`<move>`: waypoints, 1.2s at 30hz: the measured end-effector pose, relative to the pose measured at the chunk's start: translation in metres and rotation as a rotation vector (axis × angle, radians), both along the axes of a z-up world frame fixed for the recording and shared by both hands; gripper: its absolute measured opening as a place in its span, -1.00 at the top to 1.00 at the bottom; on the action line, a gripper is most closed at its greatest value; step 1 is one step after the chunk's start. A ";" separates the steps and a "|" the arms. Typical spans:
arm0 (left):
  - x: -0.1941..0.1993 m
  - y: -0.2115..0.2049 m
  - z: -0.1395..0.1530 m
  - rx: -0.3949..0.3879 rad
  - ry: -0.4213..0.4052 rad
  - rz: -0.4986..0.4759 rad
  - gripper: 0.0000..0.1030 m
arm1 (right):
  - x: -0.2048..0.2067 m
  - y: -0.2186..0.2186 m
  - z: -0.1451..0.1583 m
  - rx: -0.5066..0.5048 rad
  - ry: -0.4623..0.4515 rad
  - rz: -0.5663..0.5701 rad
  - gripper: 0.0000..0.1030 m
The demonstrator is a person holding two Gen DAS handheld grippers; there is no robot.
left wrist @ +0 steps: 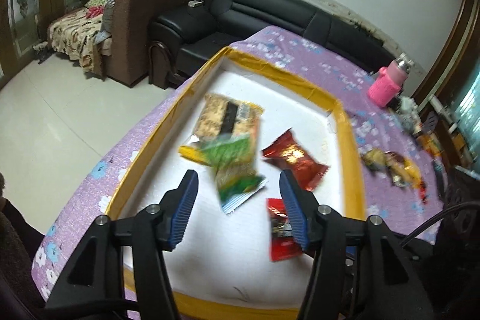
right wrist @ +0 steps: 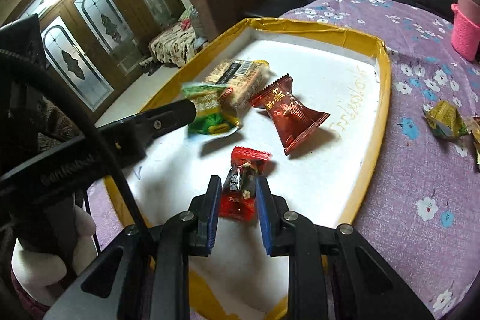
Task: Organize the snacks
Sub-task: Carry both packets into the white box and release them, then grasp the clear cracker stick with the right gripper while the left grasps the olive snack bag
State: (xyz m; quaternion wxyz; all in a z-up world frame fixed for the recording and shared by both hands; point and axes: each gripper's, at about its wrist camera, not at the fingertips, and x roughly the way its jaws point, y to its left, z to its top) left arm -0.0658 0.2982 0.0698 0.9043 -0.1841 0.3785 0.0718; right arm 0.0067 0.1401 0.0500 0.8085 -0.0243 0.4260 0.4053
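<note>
Pinching the small red packet (right wrist: 244, 188) above the tray (right wrist: 382, 122), the right claw (right wrist: 237, 194) grips its lower end (long axis pointing away); the left claw (left wrist: 237, 209) hangs spread beside the green packet (left wrist: 237, 170).

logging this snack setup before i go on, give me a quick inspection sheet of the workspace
surface: purple floral tablecloth, yellow-rimmed white tray on it
job's things: green packet, cracker pack, dark red packet, small red packet in tray
clutter: yellow wrappers and pink bottle outside tray
grippers: left claw open, empty; right claw around the small red packet
cables: black cable by left gripper
surroundings: black sofa, brown armchair
</note>
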 end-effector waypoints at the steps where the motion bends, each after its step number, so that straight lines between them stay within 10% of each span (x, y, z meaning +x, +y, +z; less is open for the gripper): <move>1: -0.002 -0.001 0.005 -0.010 -0.013 -0.002 -0.12 | -0.002 -0.004 0.003 0.007 -0.010 -0.003 0.56; 8: -0.016 -0.038 0.044 -0.042 -0.129 -0.068 -0.75 | -0.004 -0.070 0.028 0.081 -0.056 -0.085 0.56; 21: 0.042 -0.153 0.051 -0.114 -0.050 -0.371 -0.75 | 0.073 -0.279 0.017 0.094 -0.043 -0.551 0.50; 36: 0.092 -0.155 0.031 -0.100 0.043 -0.325 -0.75 | 0.160 -0.181 -0.012 -0.068 0.011 -0.333 0.40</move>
